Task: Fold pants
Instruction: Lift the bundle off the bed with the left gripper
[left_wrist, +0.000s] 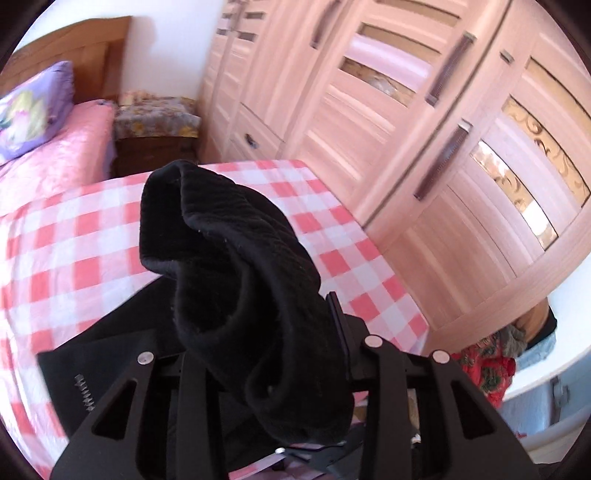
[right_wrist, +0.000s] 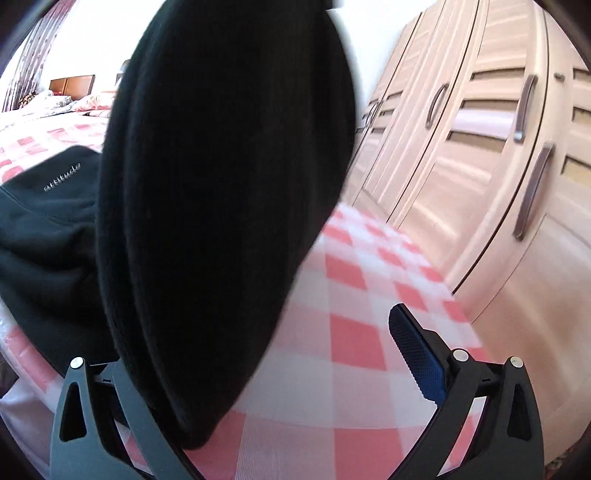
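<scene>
Pants lifted over checked bed

Left tool (left_wrist: 295, 354) clamps a bunched fold of the black pants (left_wrist: 236, 258) — raised above the red-and-white checked bed (left_wrist: 74, 251). Right tool (right_wrist: 258, 369) gapes wide — gripping nothing, cloth hanging beside its left finger.

A: What type of location is this?
B: A home bedroom. A bed (left_wrist: 55, 155) with a pink cover and a purple pillow (left_wrist: 35, 110) sits at ten o'clock, against a wooden headboard (left_wrist: 81, 55).
A: Further indicators?
B: A wardrobe (left_wrist: 424, 129) with louvred doors fills two o'clock. A nightstand (left_wrist: 155, 147) stands at eleven o'clock.
</scene>
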